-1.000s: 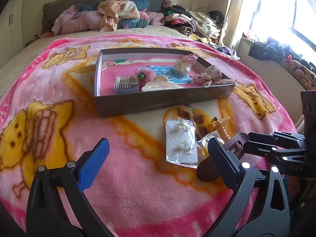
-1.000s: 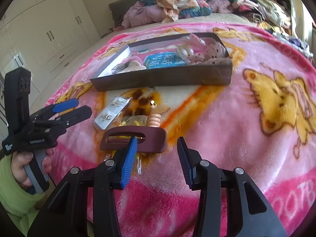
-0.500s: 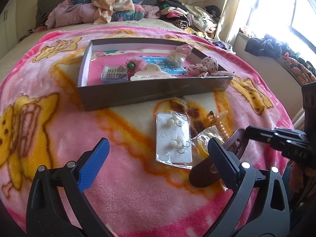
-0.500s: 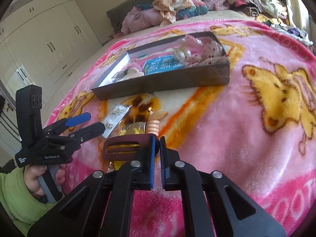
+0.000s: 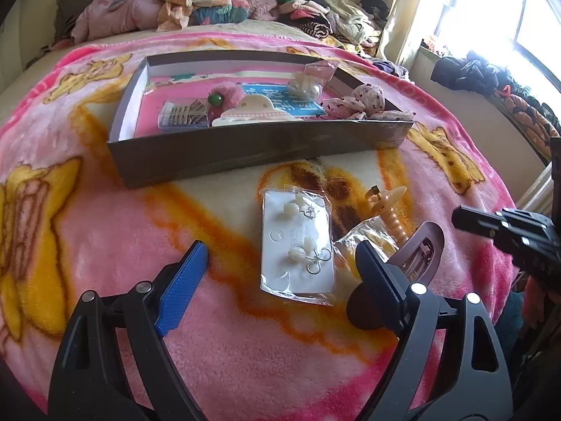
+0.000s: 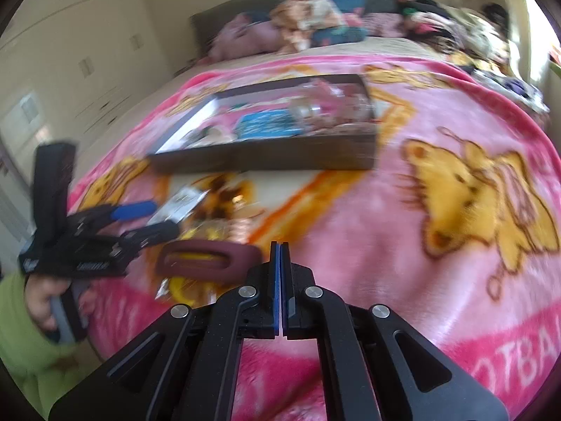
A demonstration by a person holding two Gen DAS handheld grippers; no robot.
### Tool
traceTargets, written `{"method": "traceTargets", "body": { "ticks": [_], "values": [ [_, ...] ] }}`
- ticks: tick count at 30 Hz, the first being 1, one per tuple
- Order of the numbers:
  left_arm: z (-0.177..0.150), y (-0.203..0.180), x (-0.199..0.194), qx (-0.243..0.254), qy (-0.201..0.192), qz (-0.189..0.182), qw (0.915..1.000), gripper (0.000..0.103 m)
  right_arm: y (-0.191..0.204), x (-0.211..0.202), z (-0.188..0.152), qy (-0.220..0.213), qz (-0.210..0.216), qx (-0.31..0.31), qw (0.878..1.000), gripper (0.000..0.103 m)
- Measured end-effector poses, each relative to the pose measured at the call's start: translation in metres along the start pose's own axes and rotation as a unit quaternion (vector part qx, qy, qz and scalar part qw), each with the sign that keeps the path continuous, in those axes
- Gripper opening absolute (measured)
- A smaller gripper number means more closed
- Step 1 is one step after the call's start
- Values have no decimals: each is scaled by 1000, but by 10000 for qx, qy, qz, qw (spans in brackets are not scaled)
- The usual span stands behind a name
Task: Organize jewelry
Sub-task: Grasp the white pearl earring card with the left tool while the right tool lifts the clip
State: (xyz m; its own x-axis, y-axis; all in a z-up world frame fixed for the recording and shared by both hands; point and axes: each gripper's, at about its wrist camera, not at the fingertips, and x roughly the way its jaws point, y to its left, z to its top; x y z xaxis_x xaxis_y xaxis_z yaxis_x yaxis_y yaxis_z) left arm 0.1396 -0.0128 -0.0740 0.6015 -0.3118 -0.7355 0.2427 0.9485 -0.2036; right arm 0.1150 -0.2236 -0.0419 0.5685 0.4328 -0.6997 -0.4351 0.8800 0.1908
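On the pink blanket (image 5: 105, 238), left wrist view, the left gripper (image 5: 280, 273) hovered over the bagged earring card (image 5: 298, 242), jaws closing around it with no contact yet, near the box (image 5: 245, 151). Right wrist view, blurred: the right gripper (image 6: 280, 256) was closed, empty, just beside the maroon hair clip (image 6: 207, 259).

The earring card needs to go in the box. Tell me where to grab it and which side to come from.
Grip the near short edge of the earring card, where a bare margin of card and clear bag sits below the earrings. Come in low from the near side: it lies flat on the blanket with its long sides running away from the camera, and the hair clip crowds its right edge.
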Motion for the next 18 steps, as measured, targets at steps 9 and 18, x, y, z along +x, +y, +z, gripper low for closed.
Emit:
{"method": "traceTargets", "body": {
  "ticks": [9, 18],
  "values": [
    [9, 11, 4, -68, 107, -8, 9999, 46, 21, 10, -2, 249, 182, -577, 9979, 53],
    [13, 18, 3, -142, 51, -88, 9998, 27, 31, 26, 0, 415, 275, -615, 9969, 73]
  ]
}}
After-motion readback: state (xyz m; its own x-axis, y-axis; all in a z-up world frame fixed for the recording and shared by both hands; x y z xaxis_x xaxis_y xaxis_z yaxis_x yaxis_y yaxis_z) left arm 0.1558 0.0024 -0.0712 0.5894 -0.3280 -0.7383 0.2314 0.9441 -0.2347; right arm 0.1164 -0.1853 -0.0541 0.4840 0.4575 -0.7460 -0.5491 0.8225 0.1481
